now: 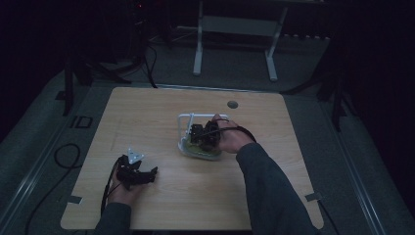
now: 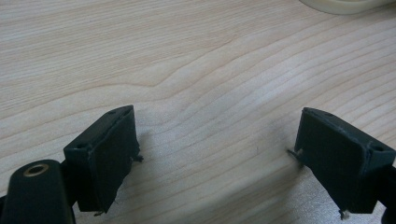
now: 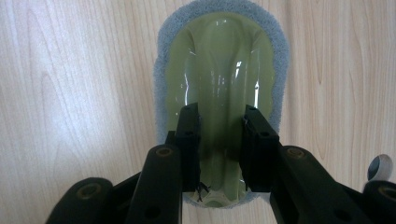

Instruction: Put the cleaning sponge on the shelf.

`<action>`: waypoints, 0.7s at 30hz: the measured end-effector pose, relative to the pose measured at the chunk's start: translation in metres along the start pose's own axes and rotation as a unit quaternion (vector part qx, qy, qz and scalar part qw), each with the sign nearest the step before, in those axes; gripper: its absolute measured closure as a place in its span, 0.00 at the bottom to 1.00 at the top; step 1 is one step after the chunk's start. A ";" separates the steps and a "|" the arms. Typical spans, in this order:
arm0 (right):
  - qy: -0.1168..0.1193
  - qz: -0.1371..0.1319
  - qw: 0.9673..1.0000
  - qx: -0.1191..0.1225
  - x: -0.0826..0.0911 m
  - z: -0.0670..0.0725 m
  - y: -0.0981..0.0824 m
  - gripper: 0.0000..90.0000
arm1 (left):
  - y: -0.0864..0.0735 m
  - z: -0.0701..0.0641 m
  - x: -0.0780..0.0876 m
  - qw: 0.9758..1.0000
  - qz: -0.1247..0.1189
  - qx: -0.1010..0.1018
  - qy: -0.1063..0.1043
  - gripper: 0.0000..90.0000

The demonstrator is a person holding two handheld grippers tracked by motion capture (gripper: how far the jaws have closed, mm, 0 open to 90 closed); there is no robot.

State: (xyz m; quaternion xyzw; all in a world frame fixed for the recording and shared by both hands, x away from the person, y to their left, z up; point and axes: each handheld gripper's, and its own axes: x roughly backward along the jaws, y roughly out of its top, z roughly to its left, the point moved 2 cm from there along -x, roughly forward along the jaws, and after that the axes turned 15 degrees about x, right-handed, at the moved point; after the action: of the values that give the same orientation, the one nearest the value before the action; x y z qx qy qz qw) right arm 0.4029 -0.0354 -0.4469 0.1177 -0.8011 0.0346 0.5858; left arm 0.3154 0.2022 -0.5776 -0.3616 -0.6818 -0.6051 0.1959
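An olive-green plastic scrubber [image 3: 219, 56] with a grey pad around its edge faces the wooden table [image 3: 70, 93]. My right gripper [image 3: 219, 114] is shut on the raised ridge along its back. In the high view the right gripper [image 1: 199, 135] is at the table's middle, over a white tray with a white wire frame [image 1: 185, 119], and the scrubber [image 1: 192, 145] shows as a greenish patch there. My left gripper [image 1: 154, 172] lies low at the front left, open, its jaws [image 2: 215, 126] wide apart over bare wood with nothing between them.
A cream rim [image 2: 341, 4] peeks in at the top of the left gripper view. A round grommet hole [image 1: 232, 104] sits near the table's far edge. Beyond the table [image 1: 147, 112] stand white table legs [image 1: 198, 54]; cables [image 1: 63, 156] lie on the floor to the left.
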 end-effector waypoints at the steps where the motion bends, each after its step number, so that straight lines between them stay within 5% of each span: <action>1: 0.000 -0.001 1.000 -0.001 -0.001 0.000 0.000 0.80 | 0.000 0.000 0.000 1.000 0.000 0.000 0.000 0.15; 21: -0.015 0.014 0.999 0.032 -0.009 -0.009 0.010 0.80 | 0.000 0.000 0.000 1.000 0.000 -0.002 -0.002 0.15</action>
State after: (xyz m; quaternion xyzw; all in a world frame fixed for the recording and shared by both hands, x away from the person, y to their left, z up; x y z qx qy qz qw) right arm 0.4112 -0.0225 -0.4519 0.1259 -0.8100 0.0662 0.5689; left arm 0.3157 0.2019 -0.5777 -0.3628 -0.6811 -0.6056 0.1943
